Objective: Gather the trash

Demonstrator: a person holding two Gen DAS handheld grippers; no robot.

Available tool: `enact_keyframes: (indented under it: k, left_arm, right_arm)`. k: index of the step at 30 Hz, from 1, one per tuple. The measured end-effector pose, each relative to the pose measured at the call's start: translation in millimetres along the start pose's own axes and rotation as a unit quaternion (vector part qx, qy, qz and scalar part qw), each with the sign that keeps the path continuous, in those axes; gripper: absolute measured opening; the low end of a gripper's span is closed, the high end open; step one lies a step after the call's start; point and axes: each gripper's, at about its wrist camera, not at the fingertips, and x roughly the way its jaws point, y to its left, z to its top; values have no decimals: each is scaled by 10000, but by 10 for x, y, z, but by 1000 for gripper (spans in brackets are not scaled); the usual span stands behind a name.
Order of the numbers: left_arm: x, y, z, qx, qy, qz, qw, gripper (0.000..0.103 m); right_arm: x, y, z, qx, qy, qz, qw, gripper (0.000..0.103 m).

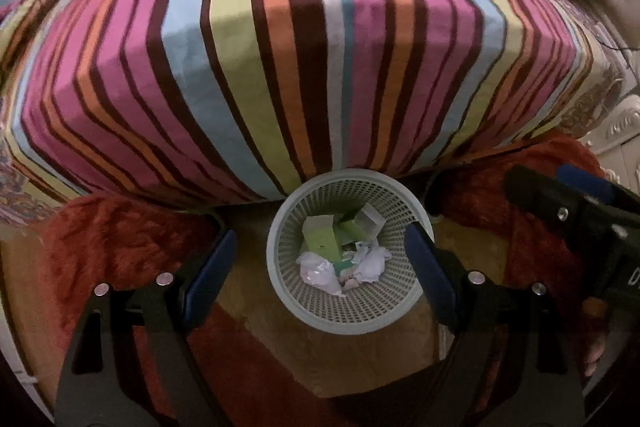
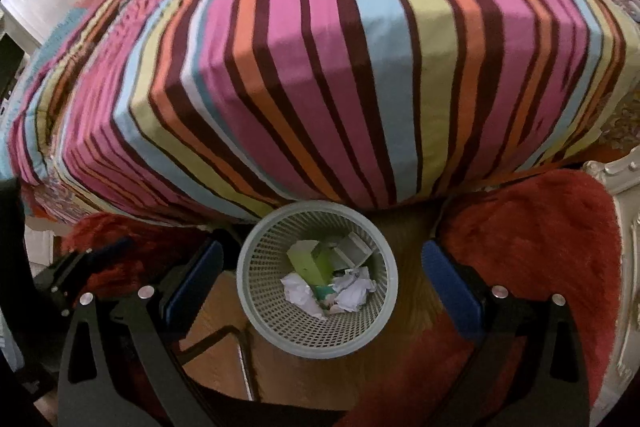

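Observation:
A pale grey mesh waste basket stands on the floor against the bed's foot; it also shows in the right wrist view. Inside lie crumpled white paper and a green carton. My left gripper hangs open and empty above the basket, its blue pads spread wide. My right gripper is also open and empty over the basket. The right gripper shows at the right edge of the left wrist view, and the left one at the left edge of the right wrist view.
A bed with a striped cover fills the upper half of both views. A red shaggy rug lies on the wooden floor around the basket. White carved furniture stands at the right.

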Motion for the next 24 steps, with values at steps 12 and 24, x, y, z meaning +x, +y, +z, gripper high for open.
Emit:
enact_keyframes:
  k: [12, 24]
  left_arm:
    - [-445, -50, -74, 92, -795, 72, 9968, 83]
    - [-468, -118, -69, 220, -852, 98, 9961, 83]
  right_arm:
    - [-445, 208, -116, -352, -630, -91, 9973, 95]
    - [-507, 211, -53, -417, -685, -167, 9966, 95]
